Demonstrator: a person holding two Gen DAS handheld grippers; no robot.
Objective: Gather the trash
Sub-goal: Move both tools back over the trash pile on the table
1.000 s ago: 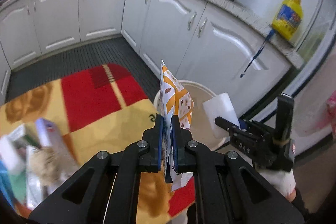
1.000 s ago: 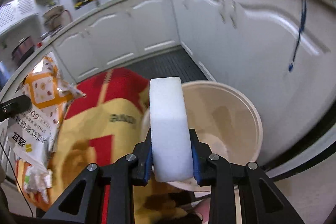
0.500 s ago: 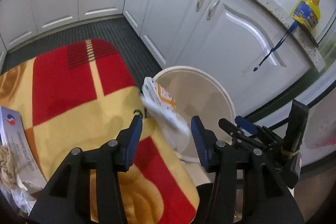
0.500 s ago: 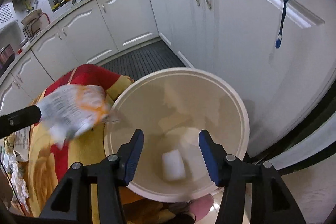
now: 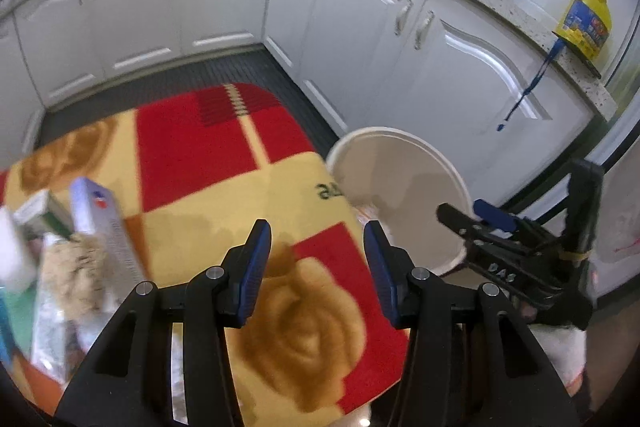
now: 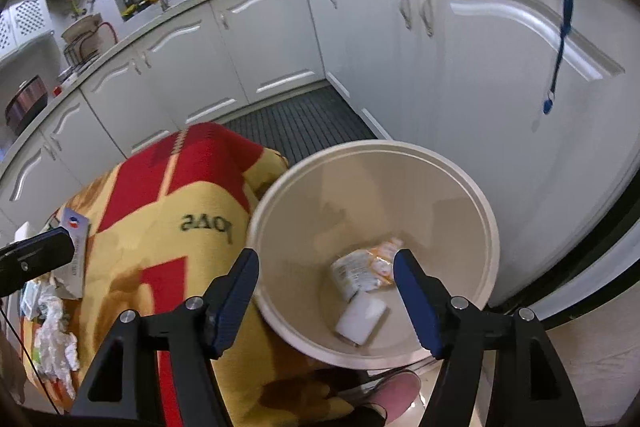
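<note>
while white cabinets (image 5: 224, 11) curve around the kitchen, we stand over a tabletop (image 5: 224, 163) draped in a red and yellow cloth, with a pale bin (image 6: 486, 211) just beside its edge. the bin already holds an orange and white snack wrapper (image 6: 366, 269) and a white block (image 6: 362, 315), lying touching at the bottom. more trash waits at the far left of the tabletop: a white carton (image 5: 106, 223), a brown fibrous clump (image 5: 78, 277) against it, and crumpled clear plastic (image 6: 54, 335).

our left claw (image 5: 316, 263) hovers over the cloth near the bin, spread wide with nothing between its blue pads. our right claw (image 6: 326, 301) hangs over the bin's mouth, equally wide and carrying nothing.

we judge the drop done for these two pieces, with the pile on the left the next job. the risk from here is a hasty reach: the left-wrist view is smeared at that pile, so a claw swung in at this pace could knock the carton or scatter the light plastic off the tabletop. the bin stands tight against the cloth, and a careless pass could tip it.

a second ago the left claw pinched the wrapper and the right squeezed the block; half a second ago the block lay in the bin and the wrapper was falling.
</note>
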